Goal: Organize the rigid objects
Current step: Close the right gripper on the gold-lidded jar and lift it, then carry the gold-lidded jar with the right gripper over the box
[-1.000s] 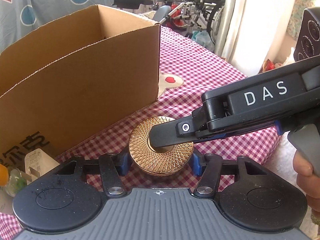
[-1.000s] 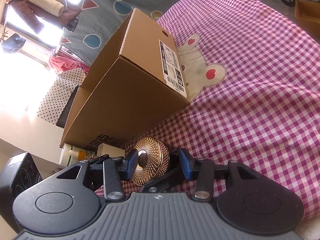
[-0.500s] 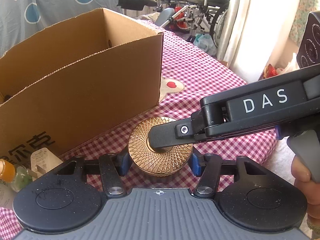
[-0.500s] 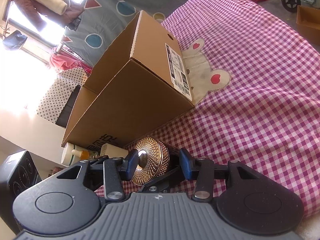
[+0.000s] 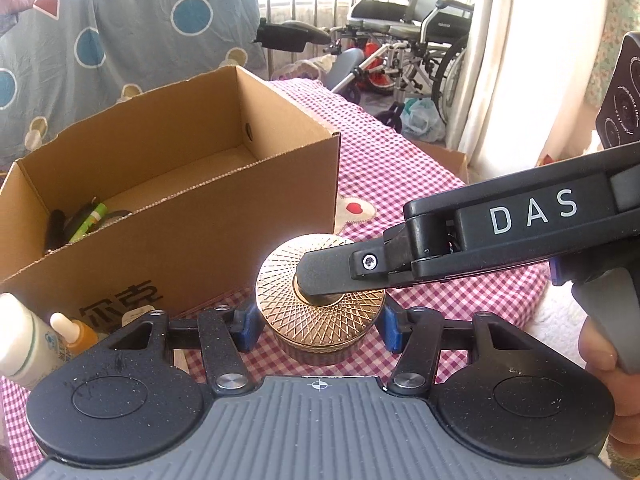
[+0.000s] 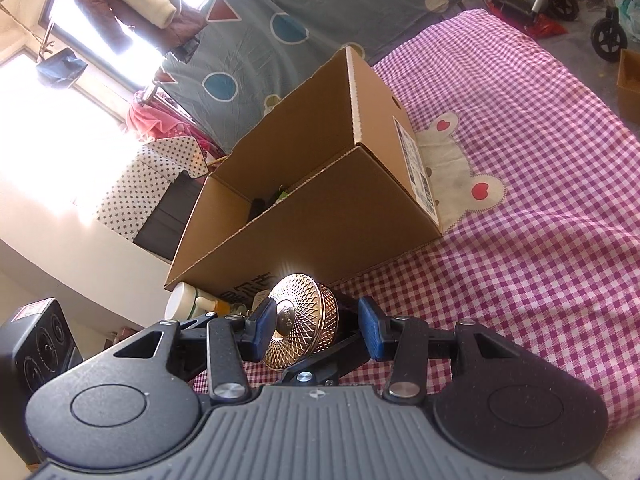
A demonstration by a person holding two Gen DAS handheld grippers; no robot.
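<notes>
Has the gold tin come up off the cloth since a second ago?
Yes. The gold tin has risen against the cardboard box, whose inside now shows.

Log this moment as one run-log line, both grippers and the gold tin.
object: round gold patterned tin | left gripper: shut on sides | right gripper: shut on top and bottom | destination: open cardboard box

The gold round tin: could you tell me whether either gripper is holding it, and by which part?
Both hold the gold tin: the left gripper clamps its round side wall, the right gripper pinches its top and bottom faces.
</notes>
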